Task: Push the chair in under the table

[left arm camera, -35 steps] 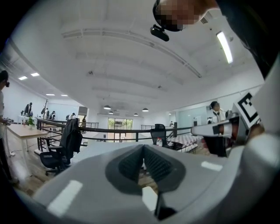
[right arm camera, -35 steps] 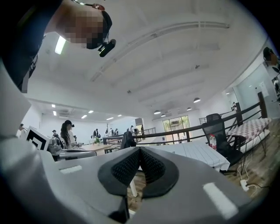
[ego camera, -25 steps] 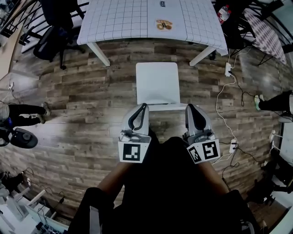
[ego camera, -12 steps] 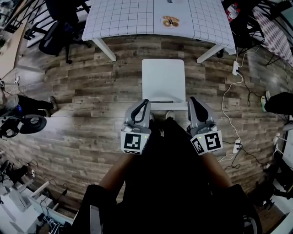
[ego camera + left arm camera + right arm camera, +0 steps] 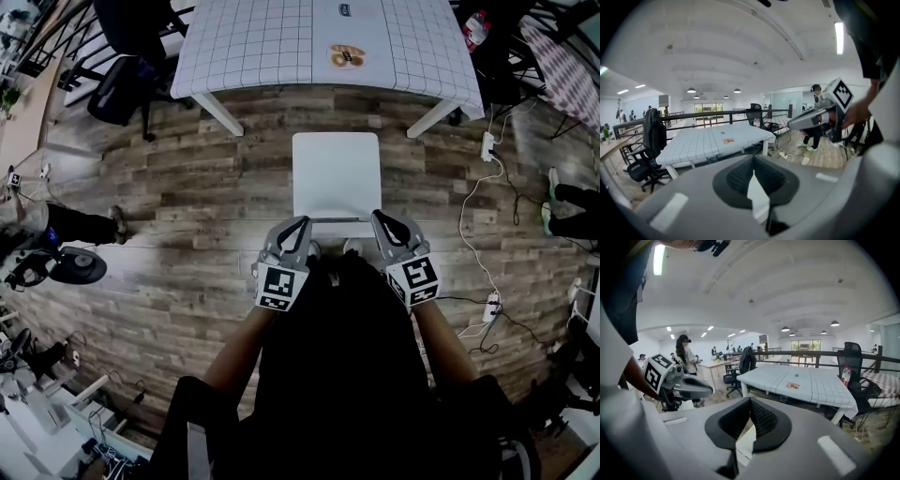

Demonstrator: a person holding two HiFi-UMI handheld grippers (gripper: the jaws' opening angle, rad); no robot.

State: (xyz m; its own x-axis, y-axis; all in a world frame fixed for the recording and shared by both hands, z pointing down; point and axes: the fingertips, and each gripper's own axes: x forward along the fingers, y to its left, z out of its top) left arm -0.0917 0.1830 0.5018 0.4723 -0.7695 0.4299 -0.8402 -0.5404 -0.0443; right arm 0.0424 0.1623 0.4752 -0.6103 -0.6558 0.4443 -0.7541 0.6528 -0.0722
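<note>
Chair (image 5: pixel 336 173) beyond left tool (image 5: pixel 301 223) (right tool (image 5: pixel 378 217))

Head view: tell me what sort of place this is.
Most likely an open-plan office or lab workspace. A grid-covered table stands on wood-look flooring, black office chairs sit beside it, and power strips with trailing cables lie nearby.

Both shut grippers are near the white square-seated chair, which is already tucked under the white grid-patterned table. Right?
Not tucked: the head view shows the white square-seated chair standing clear of the white grid-patterned table, wooden floor between them. The left gripper and right gripper, both shut, are near it.
</note>
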